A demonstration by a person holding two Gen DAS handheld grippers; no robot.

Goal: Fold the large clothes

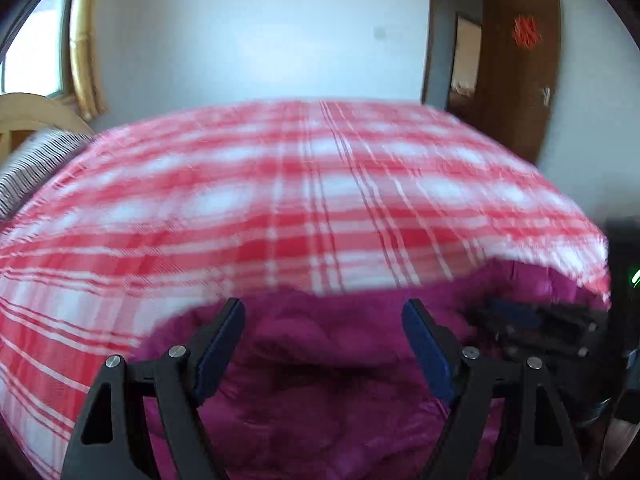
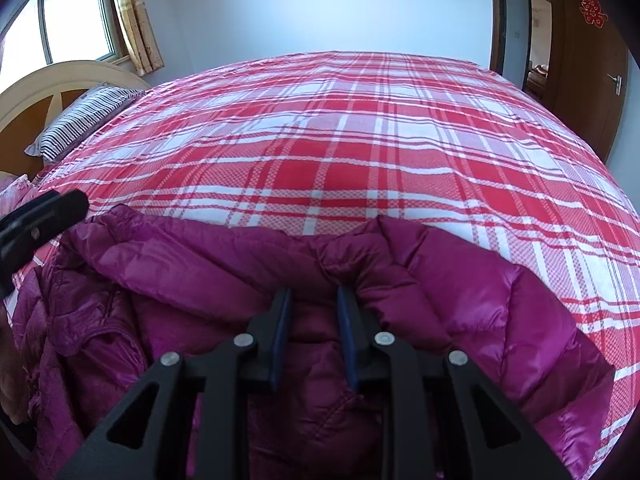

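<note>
The magenta down jacket (image 2: 224, 280) lies crumpled at the near edge of the bed, on the red-and-white plaid bedspread (image 2: 360, 152). Its quilted panels are bunched into folds, and one glossy section spreads toward the right side of the right wrist view.

Your right gripper (image 2: 310, 300) sits low over the middle of the jacket. Its fingers are drawn close together with a ridge of jacket fabric pinched between the blue pads (image 2: 282, 320); it is grasping the jacket.

Your left gripper (image 1: 324, 312) hovers above the same garment (image 1: 320, 380). Its fingers stand wide apart, released, with nothing between them. That view is motion-blurred, so fine detail of the fabric there cannot be read. The left gripper also shows as a dark shape at the left edge of the right wrist view, beside the jacket's left end.

Beyond the jacket, the bedspread covers the rest of the bed. A striped pillow (image 2: 84, 120) rests at the far left against a cream headboard (image 2: 52, 80). A window (image 2: 72, 12) with a yellow curtain (image 2: 136, 20) stands behind it. A brown door (image 2: 588, 64) bearing a red ornament (image 2: 594, 8) is at the far right.
</note>
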